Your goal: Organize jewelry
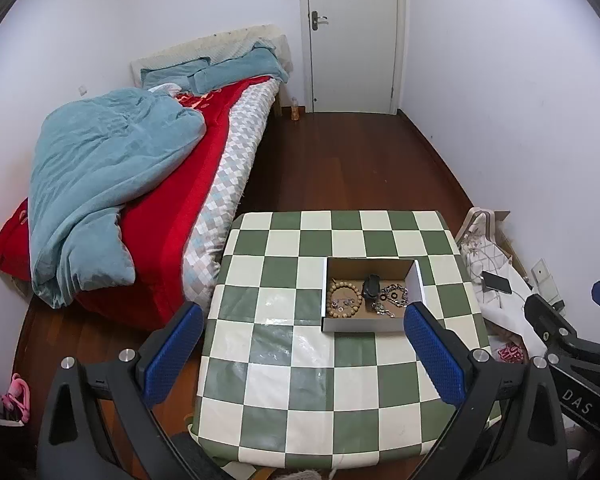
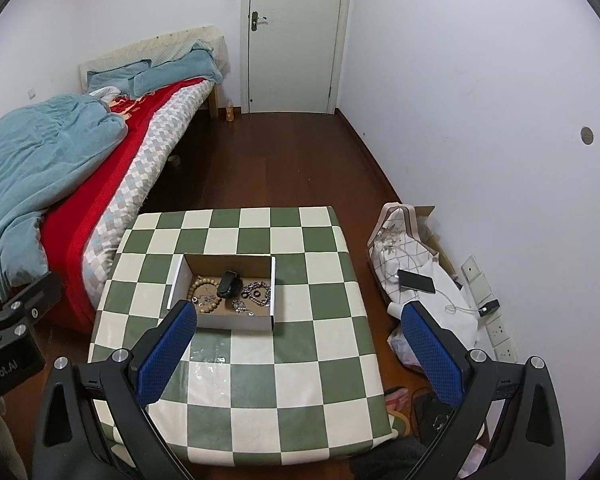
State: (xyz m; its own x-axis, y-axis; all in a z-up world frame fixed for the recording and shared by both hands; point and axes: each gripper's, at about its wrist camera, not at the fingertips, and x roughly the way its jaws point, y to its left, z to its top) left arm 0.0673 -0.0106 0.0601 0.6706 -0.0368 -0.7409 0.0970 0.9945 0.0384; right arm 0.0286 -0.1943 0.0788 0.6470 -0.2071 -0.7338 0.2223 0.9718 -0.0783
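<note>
Bed (image 1: 140, 184): to my left, red cover and a crumpled blue quilt (image 1: 100, 192), running back toward the closed door (image 1: 352, 36).
Table (image 1: 300, 392): in front of me, under a green-and-white checked cloth, its left edge near the bed.
Bag (image 2: 404, 256): on the floor right of the table, against the wall, with a dark phone (image 2: 417, 281) lying on it.
Box (image 1: 370, 324): shallow open cardboard box on the cloth, toward the far right part of the table.
My left tongs (image 1: 304, 354): held above the near half of the table, blue pads spread wide, gripping nothing; the right pad's tip overlaps the box's near right corner in this view.
My right tongs (image 2: 300, 354): likewise spread wide and empty, the left pad's tip over the box's near left corner.
Wooden bead bracelet (image 1: 344, 299): inside the box, left side.
Black item (image 1: 371, 285): mid-box; I cannot tell what it is.
Metal chain pieces (image 1: 392, 298): tangled on the box's right side, with small dark rings among them.
</note>
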